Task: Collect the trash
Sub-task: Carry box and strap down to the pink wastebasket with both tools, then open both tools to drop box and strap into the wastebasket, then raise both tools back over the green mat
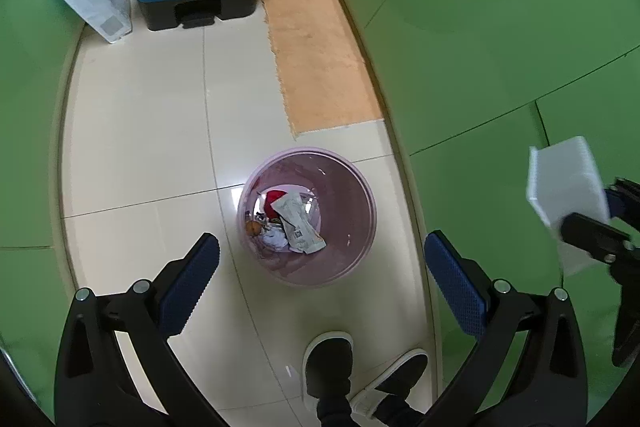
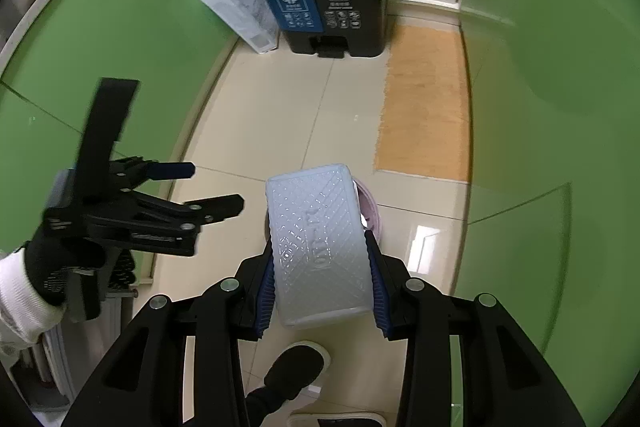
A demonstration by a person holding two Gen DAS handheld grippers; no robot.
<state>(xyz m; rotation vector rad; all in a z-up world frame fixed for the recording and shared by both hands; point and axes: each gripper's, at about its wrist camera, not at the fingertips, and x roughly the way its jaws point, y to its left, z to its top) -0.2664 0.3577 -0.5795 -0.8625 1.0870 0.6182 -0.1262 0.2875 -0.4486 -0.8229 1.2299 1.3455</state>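
- Above the pink wastebasket (image 1: 307, 217) on the tiled floor, the right gripper (image 2: 320, 263) pinches a white plastic container (image 2: 318, 247) between its blue pads, one on each long side.
- The container's long axis runs forward along the fingers; in the right wrist view it covers most of the basket, only the rim showing beyond it.
- The left gripper (image 1: 320, 279) hangs spread wide and holds nothing, the basket lying just ahead of its fingertips.
- The right hand is plainly the one to release; judged from here, the container sits nearly over the opening, wrappers (image 1: 298, 225) already lying inside.
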